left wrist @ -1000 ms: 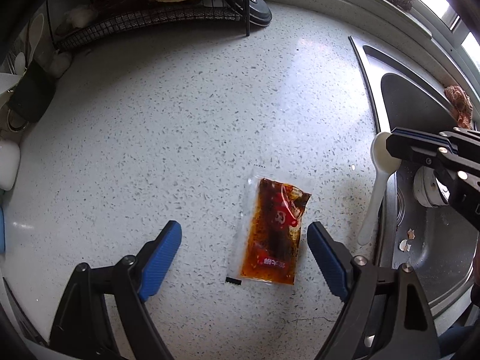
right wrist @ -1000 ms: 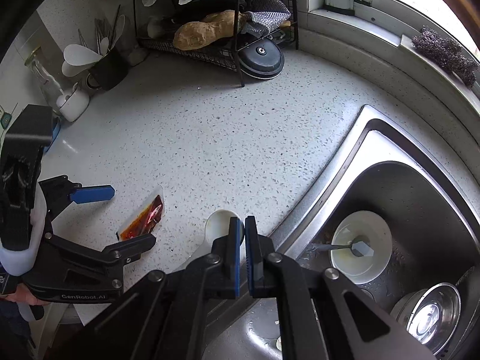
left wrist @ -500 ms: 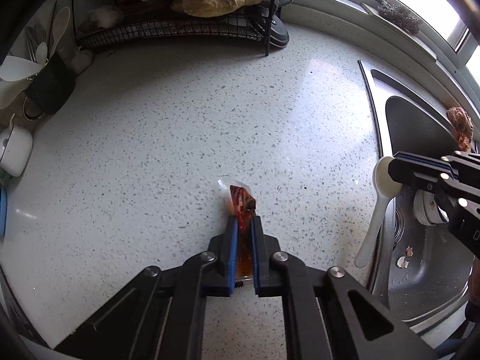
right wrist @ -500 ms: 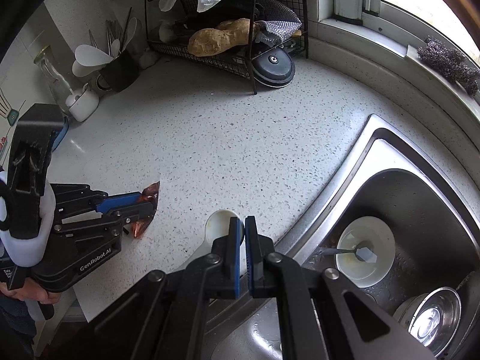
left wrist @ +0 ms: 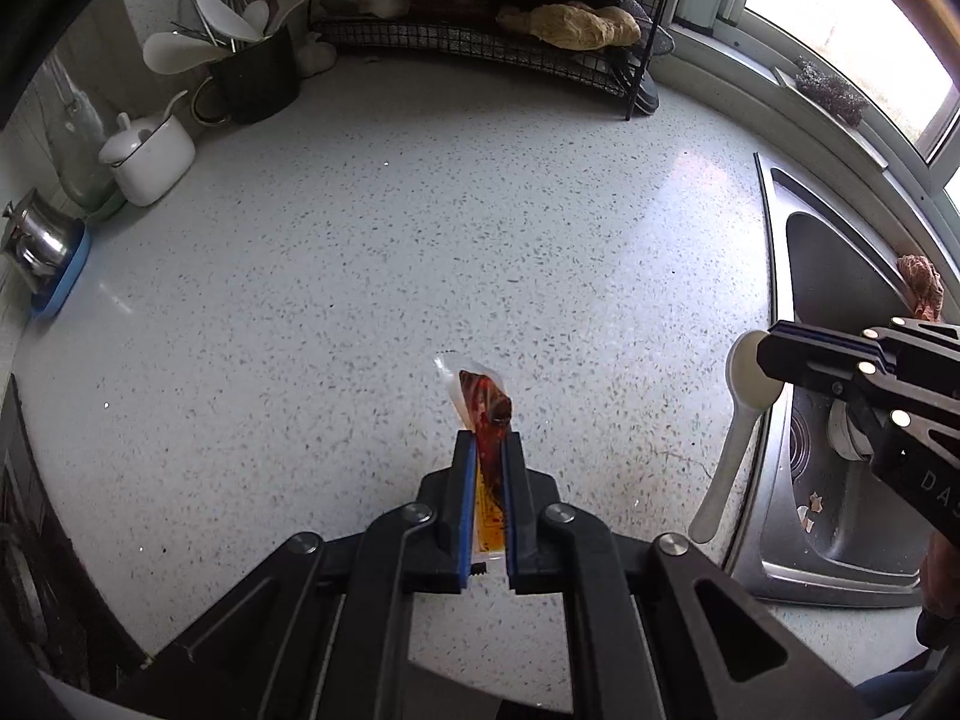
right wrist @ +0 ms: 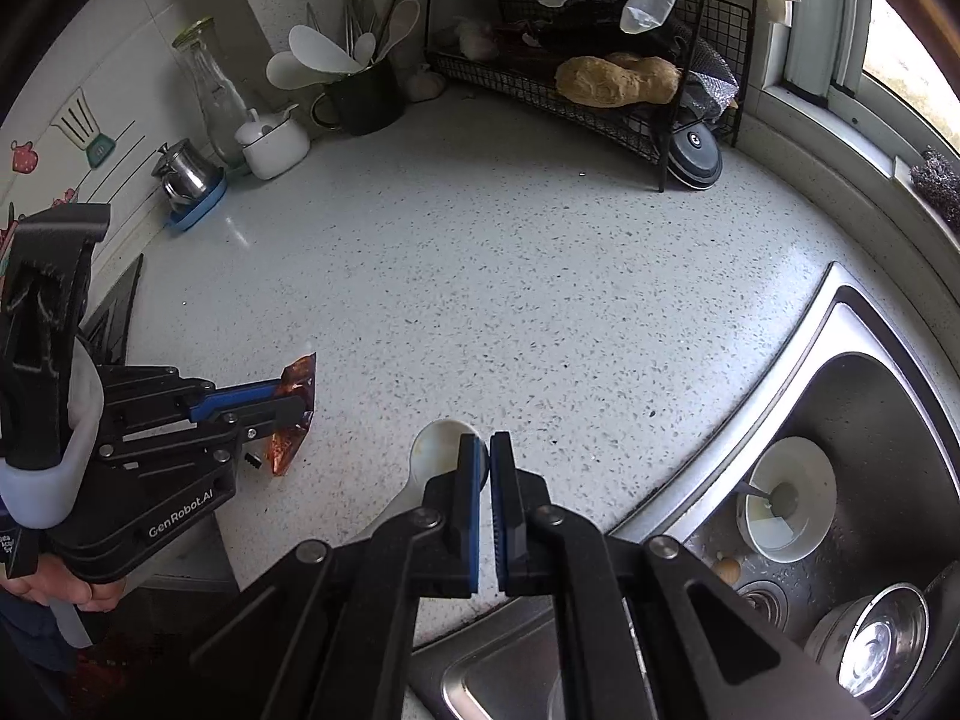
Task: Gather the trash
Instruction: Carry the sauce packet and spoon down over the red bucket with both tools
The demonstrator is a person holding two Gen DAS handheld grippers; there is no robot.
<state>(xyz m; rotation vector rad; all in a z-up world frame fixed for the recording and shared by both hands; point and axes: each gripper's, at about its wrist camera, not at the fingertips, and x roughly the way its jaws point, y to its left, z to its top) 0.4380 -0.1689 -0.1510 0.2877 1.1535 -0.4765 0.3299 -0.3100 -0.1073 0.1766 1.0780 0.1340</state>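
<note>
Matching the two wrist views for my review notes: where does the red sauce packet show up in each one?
Left wrist: sauce packet at centre, lower half, clamped in the left gripper, standing on edge.
Right wrist: same packet at left, mid-height, in that gripper's jaws.
Shared landmark: the white spoon, right of the packet in both views, held by the right gripper.

A black utensil cup and white lidded pot stand beside a wire rack.
</note>
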